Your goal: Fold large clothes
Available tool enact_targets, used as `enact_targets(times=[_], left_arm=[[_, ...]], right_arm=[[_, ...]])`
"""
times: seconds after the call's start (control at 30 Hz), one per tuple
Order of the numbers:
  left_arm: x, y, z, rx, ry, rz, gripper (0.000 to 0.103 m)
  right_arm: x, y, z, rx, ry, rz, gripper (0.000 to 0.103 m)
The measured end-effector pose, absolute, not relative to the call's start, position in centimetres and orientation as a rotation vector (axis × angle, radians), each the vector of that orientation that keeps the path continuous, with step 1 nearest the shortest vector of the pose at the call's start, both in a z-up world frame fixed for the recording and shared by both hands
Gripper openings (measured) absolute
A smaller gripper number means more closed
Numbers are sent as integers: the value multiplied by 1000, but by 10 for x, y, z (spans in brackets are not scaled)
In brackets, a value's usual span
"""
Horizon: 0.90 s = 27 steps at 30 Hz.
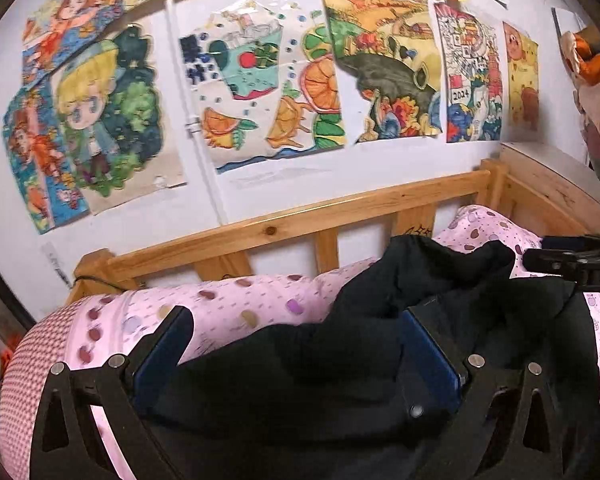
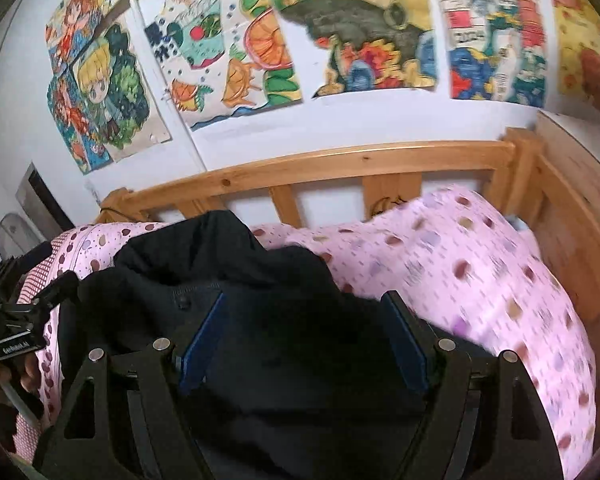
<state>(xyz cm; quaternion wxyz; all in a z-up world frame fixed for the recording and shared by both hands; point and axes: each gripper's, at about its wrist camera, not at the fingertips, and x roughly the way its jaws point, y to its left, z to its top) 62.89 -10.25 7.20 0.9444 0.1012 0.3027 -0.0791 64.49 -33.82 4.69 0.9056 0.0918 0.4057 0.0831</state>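
A large black garment lies bunched on a pink spotted quilt on a wooden bed. My left gripper is open, its blue-padded fingers wide apart, with black cloth lying between them. In the right wrist view the same garment is heaped in front, and my right gripper is open over it, with cloth between its wide-apart fingers. The right gripper's body shows at the right edge of the left wrist view; the left gripper's body shows at the left edge of the right wrist view.
A wooden slatted rail runs behind the quilt, with a wooden headboard to the right. The white wall above carries several coloured drawings. A pink checked quilt edge sits at the left.
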Motion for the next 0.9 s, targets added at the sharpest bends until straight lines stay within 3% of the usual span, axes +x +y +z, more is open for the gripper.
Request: enact_targets(times=[0.13,0.2,0.3,0.4,0.47,0.5,0.73,0.9], left_arm=[[637,-114,57,240,634,-179,99],[638,-117,50,228,628,-190,93],[645,-116,45,193,645,-181,68],[653,-116,42,150,658,-191,48],[655,-116,42,138,651,-220,27],[655,-116,41,134,648,-236,6],[635,-86,40,56,603,-276,4],[624,-73,23,139,685,-271,4]], right_arm=[[668,-317,38,93,969,181,72],[674,-308,38,32,953,170,55],[677,-308,38,51,954,158,27],[671,-312,39,69,935,142,11],[667,-316,40,76,922,147,8],[663,-317,42,76,910,148,6],[624,-321,52,52,832,199,4],[597,-324,44,-5,841,217,3]])
